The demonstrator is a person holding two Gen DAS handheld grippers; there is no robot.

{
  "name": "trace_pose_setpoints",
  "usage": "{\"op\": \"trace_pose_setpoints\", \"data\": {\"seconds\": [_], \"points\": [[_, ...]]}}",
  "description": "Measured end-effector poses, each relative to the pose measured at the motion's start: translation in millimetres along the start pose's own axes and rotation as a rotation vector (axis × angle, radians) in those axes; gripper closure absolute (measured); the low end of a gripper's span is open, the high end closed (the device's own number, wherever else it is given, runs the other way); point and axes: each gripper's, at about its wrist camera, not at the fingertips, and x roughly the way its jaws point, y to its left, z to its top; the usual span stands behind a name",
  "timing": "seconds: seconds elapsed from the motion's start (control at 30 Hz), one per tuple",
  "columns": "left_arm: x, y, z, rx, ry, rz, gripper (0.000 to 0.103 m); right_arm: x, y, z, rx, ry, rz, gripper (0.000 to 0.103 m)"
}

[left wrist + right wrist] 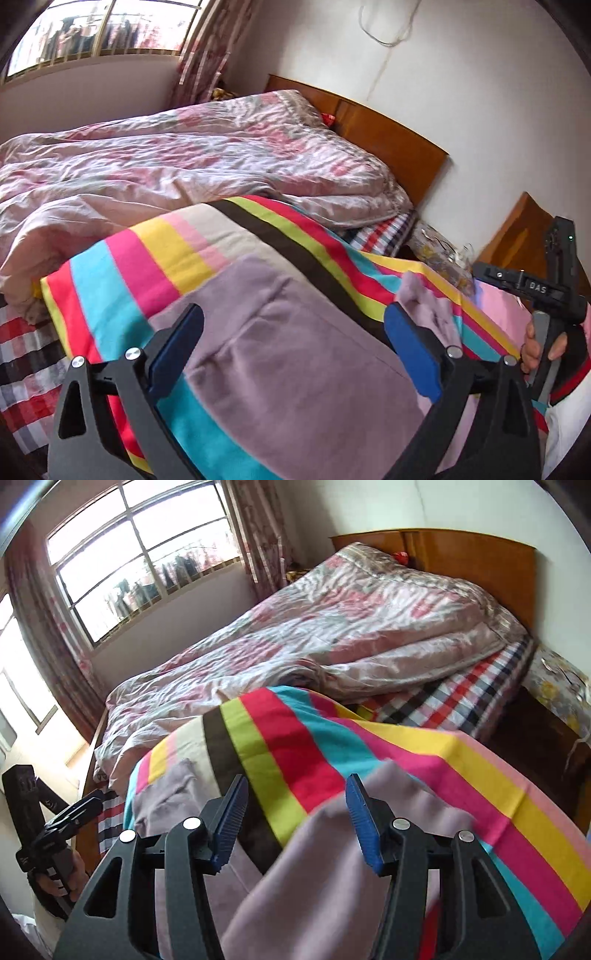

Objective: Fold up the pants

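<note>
Two quilts (207, 155) crowd the striped sheet (147, 266) beyond pants (295, 350).

1. The left gripper (293, 334) is seen with its blue pads (413, 350) spread wide, nothing pressed between them.
2. Mauve pants (295, 369) are laid on a striped sheet (125, 269).
3. A hand (535, 347) is seen at the right edge, wrapped around a black handle.

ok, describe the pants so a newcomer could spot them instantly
Find the bed with the wooden headboard and rumpled pink floral quilt. Nearer the cameras lies a brightly striped cloth, and the pants lie on it. They are the only plain fabric there: dull mauve, soft, unpatterned.
</note>
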Motion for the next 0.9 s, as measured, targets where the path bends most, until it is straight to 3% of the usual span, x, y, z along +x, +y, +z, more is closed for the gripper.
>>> {"op": "trace_pose_setpoints", "data": {"seconds": [0.07,0.2,0.3,0.43,0.53,0.6,0.63,0.67,0.8,0.9], "points": [[16,-36,-4,0.062,0.042,-0.071,0.005,-7,-38,-34,0.123,0.039,0.005,0.049],[56,-92,-6,0.129,0.161,-0.222,0.004,-9,-73,-89,0.265,0.056,0.046,0.049],[93,-136,-2,0.189,0.264,-0.290,0.004,5,-80,-106,0.323,0.072,0.092,0.050],[137,-190,1,0.276,0.421,-0.342,0.004,23,-70,-107,0.307,0.101,0.110,0.056],[166,-224,-2,0.334,0.487,-0.305,0.004,28,-68,-111,0.314,0.104,0.131,0.058],[182,-238,-4,0.352,0.519,-0.304,0.004,29,-66,-113,0.318,0.094,0.128,0.071],[190,-245,-4,0.360,0.537,-0.297,0.004,26,-63,-113,0.299,0.072,0.108,0.092],[198,-249,-4,0.368,0.554,-0.286,0.004,22,-57,-112,0.268,0.043,0.108,0.096],[219,-257,-2,0.391,0.629,-0.269,0.004,4,-25,-103,0.163,-0.061,0.116,0.096],[227,-258,-1,0.453,0.672,-0.184,0.005,-5,-2,-96,0.123,-0.122,0.125,0.096]]}}
